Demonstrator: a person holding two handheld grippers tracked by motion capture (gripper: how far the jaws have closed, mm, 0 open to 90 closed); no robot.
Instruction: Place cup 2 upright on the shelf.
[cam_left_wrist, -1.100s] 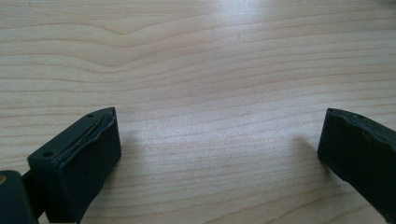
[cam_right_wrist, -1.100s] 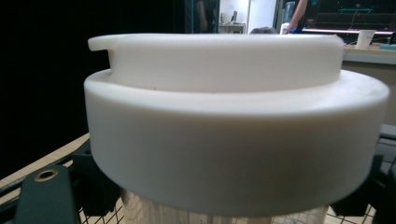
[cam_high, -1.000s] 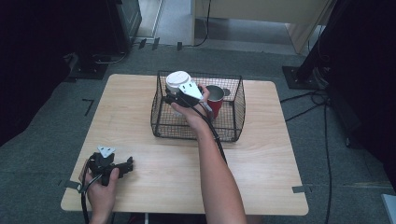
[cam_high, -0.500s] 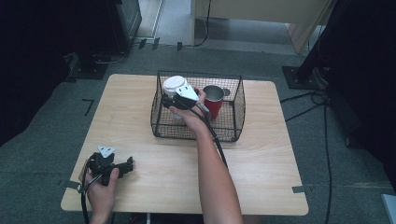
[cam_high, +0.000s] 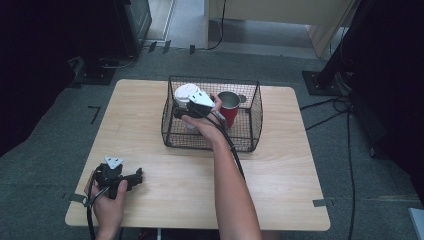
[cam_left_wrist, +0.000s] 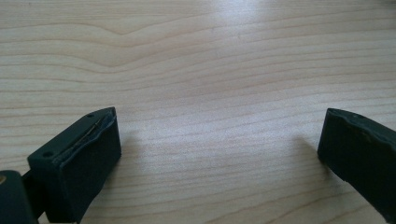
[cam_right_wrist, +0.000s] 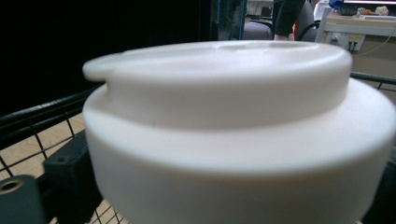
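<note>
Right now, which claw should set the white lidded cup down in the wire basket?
Right claw: it grips the white lidded cup inside the black wire basket. Left claw rests open on the wooden table.

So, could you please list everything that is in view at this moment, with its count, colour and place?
Table: one, light wood, centre of the high view.
Wire basket: one, black, on the far middle of the table.
Lidded cup: one, white, in the basket's left part, between the right gripper's jaws.
Mug: one, red with a metallic inside, in the basket's right part.
Tape marks: several, grey, at the table's near edges.
Cables: several, black, on the grey floor at right.
Left gripper: one, black, jaws wide apart, low over the table's near left, held in the left hand.
Right gripper: one, black, reaching into the basket, closed around the cup, held in the right hand.
</note>
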